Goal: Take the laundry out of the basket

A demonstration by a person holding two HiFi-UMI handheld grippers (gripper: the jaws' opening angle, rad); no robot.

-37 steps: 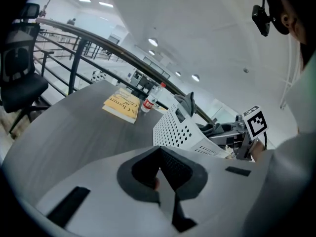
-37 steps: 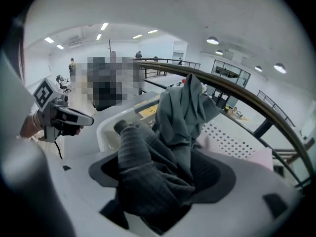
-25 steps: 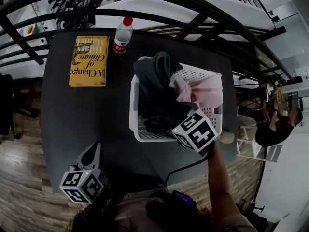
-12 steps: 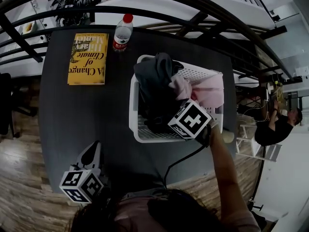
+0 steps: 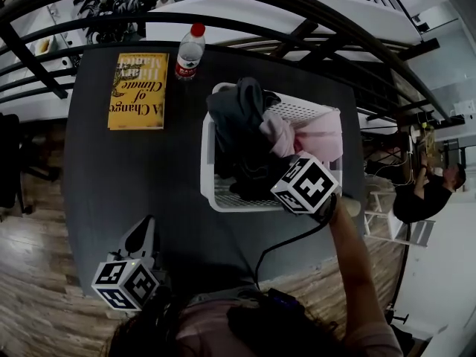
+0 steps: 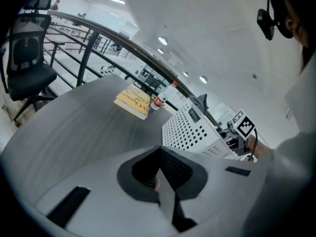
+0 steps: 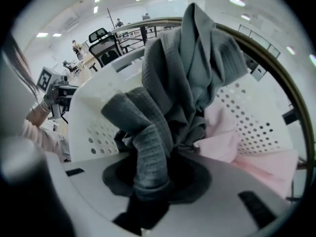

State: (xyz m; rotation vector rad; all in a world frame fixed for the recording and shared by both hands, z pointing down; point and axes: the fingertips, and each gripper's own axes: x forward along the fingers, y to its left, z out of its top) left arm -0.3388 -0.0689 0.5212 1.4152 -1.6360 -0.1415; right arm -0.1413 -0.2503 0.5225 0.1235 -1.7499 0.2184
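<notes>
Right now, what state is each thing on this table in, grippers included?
right gripper: jaws have just been closing, now shut on the grey garment
left gripper: shut, empty
basket: upright, holds clothes
grey garment: in the basket, pinched at one fold
pink garment: in the basket, beside the grey one
bottle: upright, capped
book: closed, lying flat

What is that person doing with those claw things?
A person is unloading laundry with a claw in each hand. The right claw reaches down into the white laundry basket and has just been closing on a fold of the grey knitted garment. The pink garment lies beside it. The left claw hangs shut and empty above the table.
</notes>
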